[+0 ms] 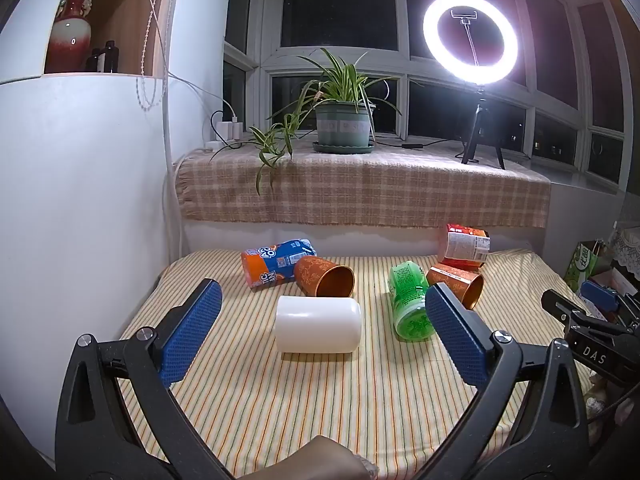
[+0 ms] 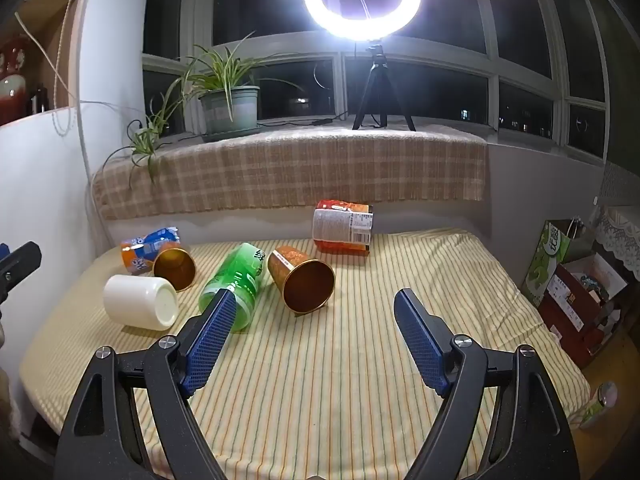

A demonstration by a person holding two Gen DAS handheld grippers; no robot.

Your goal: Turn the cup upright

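The left gripper (image 1: 324,312) is hovering above the striped cloth with its blue-padded fingers (image 1: 192,332) spread wide and holding nothing. Framed between them, a smooth white cylindrical cup (image 1: 319,325) is lying on its side on the yellow striped tablecloth (image 1: 320,400), apart from both pads. Just behind it, a copper-orange patterned cup (image 1: 325,275) is lying on its side with its open mouth facing the camera, touching an orange-and-blue drink can (image 1: 276,262) that is also lying down. To the right, a green translucent plastic bottle (image 1: 409,301) is lying beside the right finger, and a second copper-orange patterned cup (image 1: 456,282) is lying just past it. A red-and-white labelled can (image 1: 464,246) is sitting tilted near the table's far edge.

The right gripper (image 2: 314,320) is likewise hanging with its blue textured fingers (image 2: 420,344) parted and empty. In its view the second copper cup (image 2: 302,278) is lying on its side ahead, mouth turned toward the camera, with the green bottle (image 2: 236,284) partly behind the left finger and the white cup (image 2: 140,300) farther left.

Beyond the table, a checked beige cloth (image 1: 360,192) is covering the window ledge, where a potted spider plant in a green pot (image 1: 344,120) and a glowing ring light on a black tripod (image 1: 470,36) are standing well apart.
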